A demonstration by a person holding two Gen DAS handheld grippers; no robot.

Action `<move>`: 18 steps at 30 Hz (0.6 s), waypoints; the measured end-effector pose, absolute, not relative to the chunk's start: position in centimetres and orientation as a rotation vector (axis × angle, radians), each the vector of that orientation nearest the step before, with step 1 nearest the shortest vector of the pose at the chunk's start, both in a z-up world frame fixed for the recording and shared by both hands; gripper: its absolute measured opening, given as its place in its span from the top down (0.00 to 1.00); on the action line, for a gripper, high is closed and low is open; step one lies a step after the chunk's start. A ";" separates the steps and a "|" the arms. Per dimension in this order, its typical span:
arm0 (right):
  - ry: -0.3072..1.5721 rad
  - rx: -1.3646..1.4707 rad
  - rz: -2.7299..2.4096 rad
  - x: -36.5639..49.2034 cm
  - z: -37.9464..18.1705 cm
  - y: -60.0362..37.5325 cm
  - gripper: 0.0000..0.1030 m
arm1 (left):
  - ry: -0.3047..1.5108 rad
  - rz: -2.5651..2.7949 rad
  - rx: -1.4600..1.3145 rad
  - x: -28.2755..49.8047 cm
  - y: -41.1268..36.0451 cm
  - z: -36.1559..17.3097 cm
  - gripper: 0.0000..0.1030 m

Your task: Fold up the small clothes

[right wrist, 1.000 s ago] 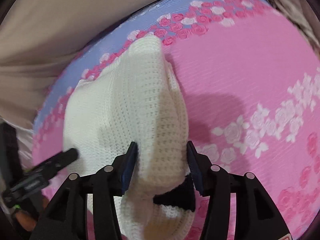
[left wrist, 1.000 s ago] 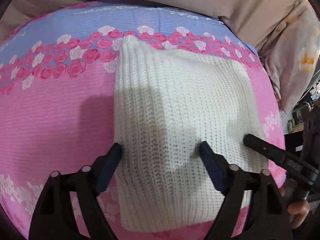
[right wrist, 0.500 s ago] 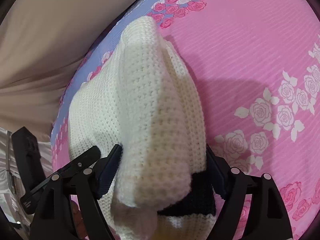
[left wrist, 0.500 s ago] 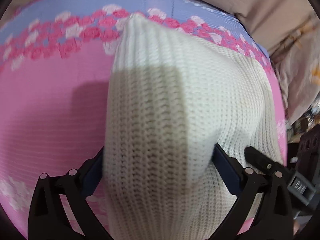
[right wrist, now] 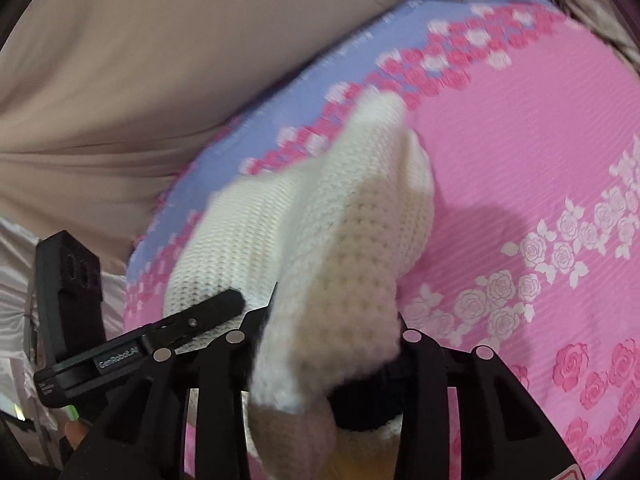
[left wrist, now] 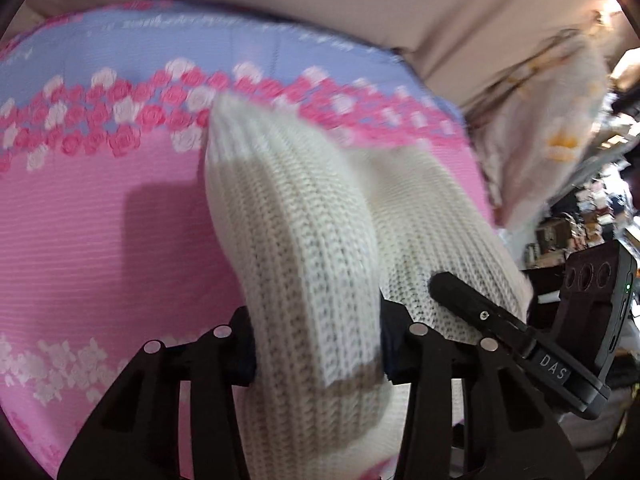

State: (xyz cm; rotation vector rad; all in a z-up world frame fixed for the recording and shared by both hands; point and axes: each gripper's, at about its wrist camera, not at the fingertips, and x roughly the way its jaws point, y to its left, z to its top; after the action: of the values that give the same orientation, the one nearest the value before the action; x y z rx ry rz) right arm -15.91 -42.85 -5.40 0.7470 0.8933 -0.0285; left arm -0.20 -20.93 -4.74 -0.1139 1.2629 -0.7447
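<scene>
A small cream knitted sweater (left wrist: 304, 240) lies partly on the pink rose-print bed cover (left wrist: 100, 240). Its near edge is lifted off the cover. My left gripper (left wrist: 316, 352) is shut on the near-left part of that edge, the knit bunched between its jaws. My right gripper (right wrist: 324, 356) is shut on the near-right part of the sweater (right wrist: 352, 248), where a dark band of the knit shows below. Each gripper shows in the other's view, the right one in the left wrist view (left wrist: 500, 328) and the left one in the right wrist view (right wrist: 160, 340). The far end rests on the cover.
A beige pillow or headboard cloth (left wrist: 320, 8) lies beyond the cover's blue, rose-bordered far strip (left wrist: 160, 48). A pale flowered cloth (left wrist: 560, 140) hangs at the right, with cluttered shelves behind it. The bed cover stretches to the right in the right wrist view (right wrist: 540, 200).
Both grippers have closed on the sweater's near edge and raised it. The knit, flat a second ago, now stands up bunched between the jaws.
</scene>
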 end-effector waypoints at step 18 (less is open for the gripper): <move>0.547 0.425 0.248 -15.2 14.4 -28.6 0.73 | 0.893 -0.723 -0.106 -3.1 -4.7 12.6 0.59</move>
State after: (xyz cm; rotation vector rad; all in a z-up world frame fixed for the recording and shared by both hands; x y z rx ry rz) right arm -15.17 -28.55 14.44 0.4253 0.5468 0.2475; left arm -3.13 -4.70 12.56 -0.1056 0.8926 -0.7234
